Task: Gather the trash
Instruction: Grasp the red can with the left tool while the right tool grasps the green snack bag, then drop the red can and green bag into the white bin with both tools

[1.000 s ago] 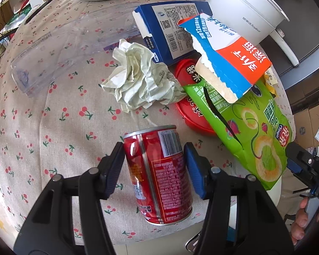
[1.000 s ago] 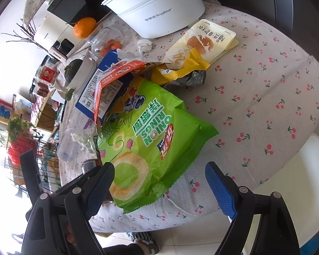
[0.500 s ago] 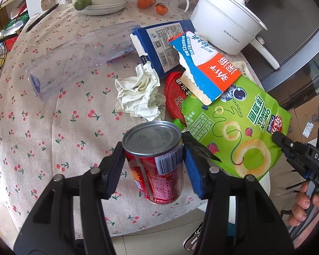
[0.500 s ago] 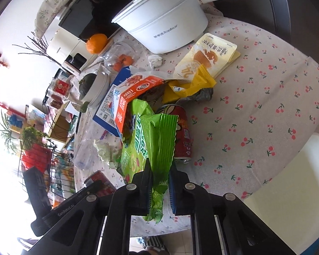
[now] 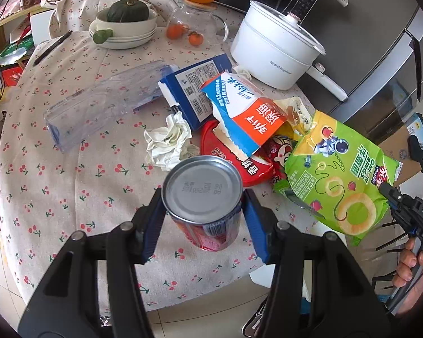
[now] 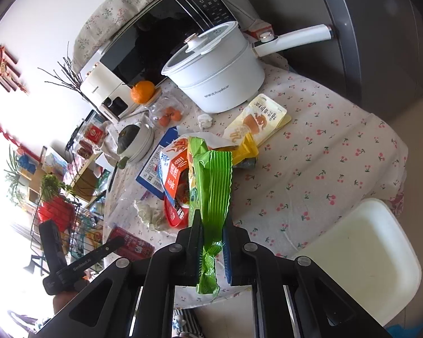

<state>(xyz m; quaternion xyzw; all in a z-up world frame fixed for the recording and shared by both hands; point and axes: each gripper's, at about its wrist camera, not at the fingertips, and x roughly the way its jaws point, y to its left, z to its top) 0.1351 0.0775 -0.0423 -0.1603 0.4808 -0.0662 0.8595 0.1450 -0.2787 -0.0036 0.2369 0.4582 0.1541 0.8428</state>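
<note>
My left gripper (image 5: 202, 205) is shut on a red drink can (image 5: 204, 194), held above the table's near edge; the can also shows in the right wrist view (image 6: 129, 244). My right gripper (image 6: 212, 225) is shut on the sealed end of a green onion-rings bag (image 6: 213, 186), lifted off the table; the bag hangs at the right in the left wrist view (image 5: 341, 180). On the cherry-print tablecloth (image 5: 70, 174) lie a crumpled tissue (image 5: 169, 140), a torn orange-and-blue carton (image 5: 248, 112), a blue box (image 5: 194, 90), a red lid (image 5: 228, 152) and a clear plastic tray (image 5: 104, 104).
A white electric pot (image 5: 276, 53) stands at the back right. A glass jar with oranges (image 5: 194, 28) and a bowl with a squash (image 5: 127, 22) stand at the back. A yellow snack packet (image 6: 256, 121) lies near the pot. A white chair seat (image 6: 361, 256) is beside the table.
My left gripper lifted the can up off the table and pulled back. My right gripper closed on the green bag and raised it off the pile.
</note>
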